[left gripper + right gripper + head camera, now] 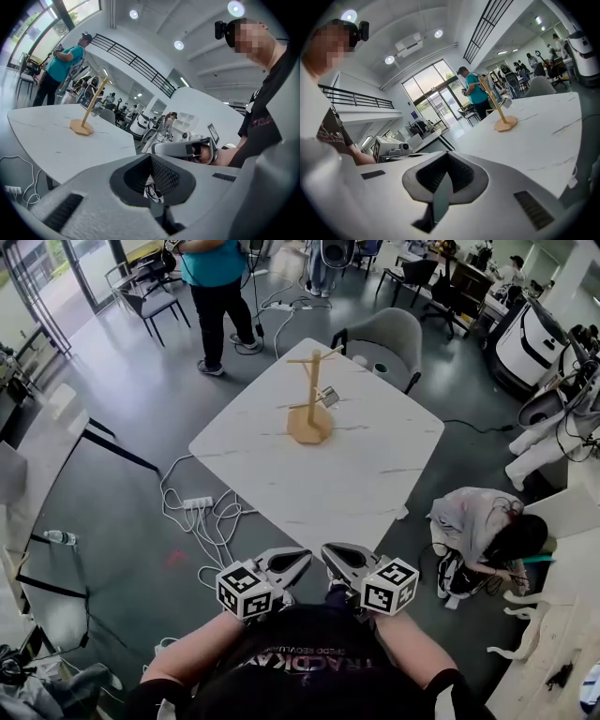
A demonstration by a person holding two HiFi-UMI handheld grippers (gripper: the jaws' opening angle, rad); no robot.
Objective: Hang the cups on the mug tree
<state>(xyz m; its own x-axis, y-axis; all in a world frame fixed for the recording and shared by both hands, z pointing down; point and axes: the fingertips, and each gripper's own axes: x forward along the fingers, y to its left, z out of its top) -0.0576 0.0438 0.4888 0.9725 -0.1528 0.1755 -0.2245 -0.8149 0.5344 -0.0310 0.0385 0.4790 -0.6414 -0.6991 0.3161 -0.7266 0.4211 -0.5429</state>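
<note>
Rounded white table top (375,474): smooth, stone-look, faint grey veins, low sheen. Pale wooden mug tree (309,424) at its 12 o'clock: bare, matt. Grey floor (141,399) at 9 o'clock: polished, reflective. Left gripper (302,559) and right gripper (328,552): grey matt plastic shells, fine-grained. Black pads (165,177): ribbed.

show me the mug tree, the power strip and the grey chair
mug tree (309,426): head view, on its round base
power strip (197,503): head view, middle of its white body
grey chair (398,334): head view, on its backrest

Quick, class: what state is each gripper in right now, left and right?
Grey left gripper: shut, holding nothing.
Grey right gripper: shut, holding nothing.
</note>
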